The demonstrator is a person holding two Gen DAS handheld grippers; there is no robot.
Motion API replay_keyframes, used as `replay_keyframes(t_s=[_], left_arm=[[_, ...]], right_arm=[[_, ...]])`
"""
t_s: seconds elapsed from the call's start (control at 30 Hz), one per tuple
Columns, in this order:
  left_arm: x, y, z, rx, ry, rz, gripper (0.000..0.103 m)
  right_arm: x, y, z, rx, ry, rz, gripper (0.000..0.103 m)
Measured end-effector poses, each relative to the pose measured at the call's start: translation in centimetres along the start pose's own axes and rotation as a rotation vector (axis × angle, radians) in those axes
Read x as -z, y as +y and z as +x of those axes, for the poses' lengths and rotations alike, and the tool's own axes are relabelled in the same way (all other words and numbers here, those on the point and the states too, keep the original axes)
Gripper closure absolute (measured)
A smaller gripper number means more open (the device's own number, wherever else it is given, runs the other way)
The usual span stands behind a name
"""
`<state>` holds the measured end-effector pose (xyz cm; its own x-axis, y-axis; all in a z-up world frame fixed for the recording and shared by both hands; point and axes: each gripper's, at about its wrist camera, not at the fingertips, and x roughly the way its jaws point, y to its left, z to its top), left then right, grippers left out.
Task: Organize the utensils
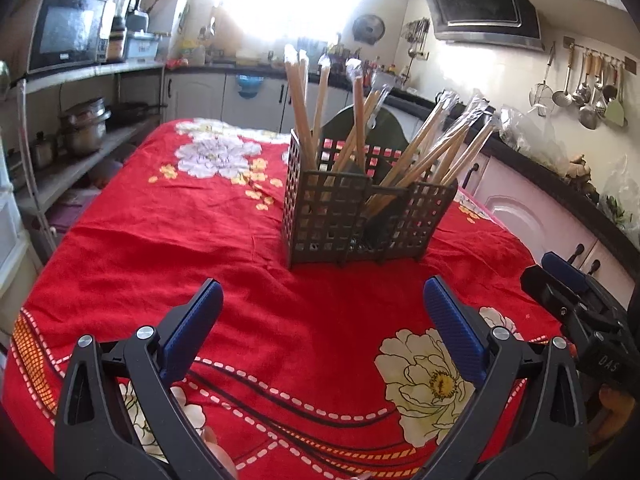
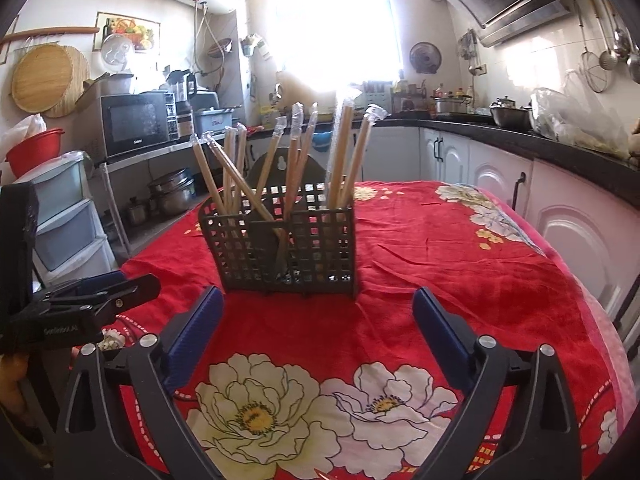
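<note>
With both the left tool (image 1: pixel 322 308) and right tool (image 2: pixel 318 316) spread and empty, approach the dark lattice plastic holder (image 1: pixel 352 216) slowly, picking one plastic-wrapped wooden chopstick (image 1: pixel 436 148) cleanly.

Utensil basket (image 1: pixel 360 216) on red-clothed table (image 1: pixel 160 248)

Both wrist views low over the table, near the shared caddy (image 1: pixel 362 216) (image 2: pixel 286 248).

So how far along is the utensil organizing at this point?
It looks nearly or fully done: the wrapped chopsticks all stand in the grid caddy. The left gripper and right gripper are both open and empty. No loose utensils show on the red tablecloth.
</note>
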<state>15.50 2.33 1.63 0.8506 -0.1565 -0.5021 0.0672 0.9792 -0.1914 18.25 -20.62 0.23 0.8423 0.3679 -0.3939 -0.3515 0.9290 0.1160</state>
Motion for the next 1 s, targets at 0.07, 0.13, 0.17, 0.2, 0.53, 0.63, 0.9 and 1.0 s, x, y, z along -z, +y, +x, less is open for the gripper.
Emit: replay_keyframes(t_s=[0.07, 0.13, 0.17, 0.2, 0.53, 0.63, 0.9, 1.0], left_arm=[[0.2, -0.3, -0.3, -0.011, -0.033, 0.013, 0.010], [0.3, -0.5, -0.7, -0.020, -0.067, 0.022, 0.010], [0.3, -0.6, -0.8, -0.025, -0.083, 0.025, 0.010], [0.4, -0.7, -1.0, -0.033, -0.107, 0.032, 0.010], [1.6, -1.7, -1.3, -0.068, -0.179, 0.087, 0.010], [1.8, -1.9, -1.4, -0.096, -0.190, 0.095, 0.010], [2.0, -2.0, -1.5, -0.096, -0.195, 0.104, 0.010], [2.0, -1.8, -1.5, -0.100, -0.198, 0.094, 0.010]], right_arm=[[0.3, -0.1, -0.2, 0.012, -0.014, -0.001, 0.008], [0.4, -0.2, -0.3, 0.024, -0.029, -0.008, 0.008], [0.6, -0.3, -0.4, 0.035, -0.042, -0.012, 0.008], [0.7, -0.2, -0.5, 0.042, -0.051, -0.013, 0.007], [1.4, -0.3, -1.4, 0.084, -0.141, -0.028, 0.006], [1.5, -0.3, -1.3, 0.090, -0.143, -0.028, 0.006], [1.8, 0.0, -1.3, 0.100, -0.148, -0.037, 0.006], [1.8, 0.0, -1.4, 0.102, -0.149, -0.034, 0.006]])
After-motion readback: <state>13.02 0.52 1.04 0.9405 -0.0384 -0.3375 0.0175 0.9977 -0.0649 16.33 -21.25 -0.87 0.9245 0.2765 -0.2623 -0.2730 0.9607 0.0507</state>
